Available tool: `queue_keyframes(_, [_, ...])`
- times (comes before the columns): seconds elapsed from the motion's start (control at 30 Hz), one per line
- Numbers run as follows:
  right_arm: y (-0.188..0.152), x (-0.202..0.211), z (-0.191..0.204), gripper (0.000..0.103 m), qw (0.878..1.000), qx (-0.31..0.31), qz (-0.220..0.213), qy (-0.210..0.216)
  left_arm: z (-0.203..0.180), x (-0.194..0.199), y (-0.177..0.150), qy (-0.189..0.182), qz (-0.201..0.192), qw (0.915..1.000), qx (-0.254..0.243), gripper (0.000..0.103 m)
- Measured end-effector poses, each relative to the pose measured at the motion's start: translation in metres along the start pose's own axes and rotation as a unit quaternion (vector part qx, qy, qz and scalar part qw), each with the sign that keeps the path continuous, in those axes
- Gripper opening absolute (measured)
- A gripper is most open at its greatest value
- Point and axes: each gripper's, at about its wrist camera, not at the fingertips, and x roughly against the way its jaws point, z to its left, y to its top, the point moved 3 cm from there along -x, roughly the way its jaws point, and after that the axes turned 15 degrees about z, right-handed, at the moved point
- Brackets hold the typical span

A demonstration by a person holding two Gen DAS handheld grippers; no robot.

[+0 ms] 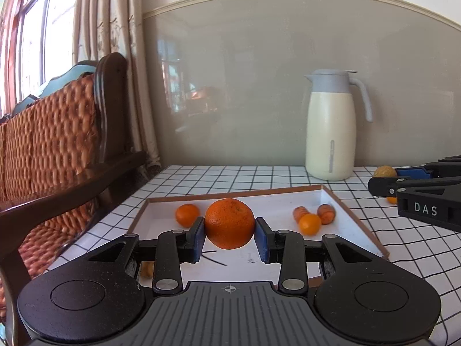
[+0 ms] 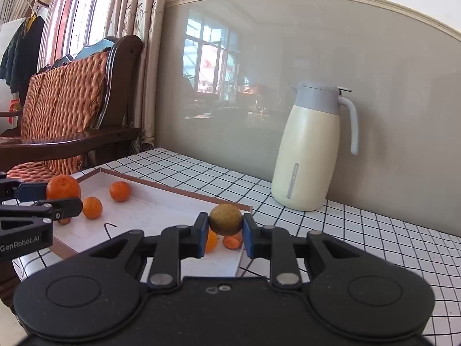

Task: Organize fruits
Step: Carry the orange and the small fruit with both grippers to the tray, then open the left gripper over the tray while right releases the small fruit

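Left wrist view shows the left gripper (image 1: 230, 238) clamped on a big orange (image 1: 229, 223), pads pressing its widest sides, held above the near part of a white tray (image 1: 355, 220). Right gripper (image 2: 224, 235) is clamped the same way on a small brownish-yellow fruit (image 2: 225, 220), above the tray's right corner. Both fruits look firm but round and smooth-skinned, so they could roll or slip; gripping across the middle, as now, seems safest, and too hard a squeeze might bruise them. The orange is likely the heavier of the two. Several small oranges (image 2: 92, 207) lie loose in the tray. It rests on a table under a white cloth with a black grid (image 1: 288, 176), with a cream jug (image 1: 331, 127) near the grey wall. A wooden armchair (image 1: 57, 144) and curtained window stand to the left.
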Motion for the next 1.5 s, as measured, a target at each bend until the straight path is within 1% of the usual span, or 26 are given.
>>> queue_keyframes(0.27, [0.003, -0.011, 0.008, 0.016, 1.0, 0.004, 0.006, 0.005, 0.033, -0.011, -0.007, 0.028, 0.014, 0.9994, 0.017, 0.037])
queue_keyframes(0.43, [0.002, -0.023, 0.011, 0.016, 1.0, 0.004, 0.016, 0.006, 0.051, -0.022, -0.012, 0.036, 0.026, 0.9985, 0.03, 0.037])
queue_keyframes(0.73, [-0.001, -0.043, 0.009, 0.016, 0.999, 0.005, 0.034, 0.006, 0.062, -0.042, -0.012, 0.039, 0.038, 0.9979, 0.036, 0.037])
queue_keyframes(0.97, [0.0, -0.065, 0.01, 0.016, 0.998, -0.006, 0.055, 0.025, 0.061, -0.052, -0.012, 0.036, 0.043, 0.9978, 0.035, 0.037])
queue_keyframes(1.0, [0.0, -0.067, 0.011, 0.02, 0.998, -0.007, 0.053, 0.024, 0.061, -0.055, -0.011, 0.037, 0.044, 0.9977, 0.036, 0.037])
queue_keyframes(1.03, [0.0, -0.069, 0.01, 0.03, 0.998, -0.01, 0.051, 0.02, 0.062, -0.056, -0.011, 0.036, 0.041, 0.9977, 0.039, 0.037])
queue_keyframes(1.07, [0.0, -0.068, 0.008, 0.064, 0.999, -0.014, 0.043, 0.016, 0.062, -0.056, -0.011, 0.036, 0.04, 0.9977, 0.041, 0.051])
queue_keyframes(1.1, [-0.001, -0.063, 0.007, 0.098, 1.0, -0.02, 0.018, 0.005, 0.062, -0.055, -0.011, 0.041, 0.035, 0.9976, 0.043, 0.071])
queue_keyframes(1.13, [-0.001, -0.059, 0.006, 0.096, 1.0, -0.02, 0.0, -0.002, 0.062, -0.051, -0.012, 0.047, 0.017, 0.9977, 0.044, 0.102])
queue_keyframes(1.17, [-0.001, -0.058, 0.006, 0.097, 1.0, -0.018, -0.002, -0.005, 0.062, -0.047, -0.011, 0.05, 0.0, 0.9979, 0.04, 0.103])
queue_keyframes(1.2, [-0.001, -0.057, 0.005, 0.097, 1.0, -0.017, -0.003, -0.005, 0.062, -0.045, -0.01, 0.053, -0.005, 0.9978, 0.039, 0.103])
queue_keyframes(1.27, [-0.001, -0.056, 0.005, 0.097, 1.0, -0.011, -0.008, -0.009, 0.063, -0.046, -0.01, 0.052, -0.003, 0.9978, 0.043, 0.103])
queue_keyframes(1.33, [-0.002, -0.057, 0.006, 0.097, 1.0, 0.003, -0.007, -0.022, 0.063, -0.048, -0.01, 0.052, 0.001, 0.9977, 0.042, 0.103])
queue_keyframes(1.5, [0.0, -0.054, 0.007, 0.097, 0.999, 0.004, -0.016, -0.037, 0.06, -0.042, -0.01, 0.056, -0.01, 0.9977, 0.037, 0.103])
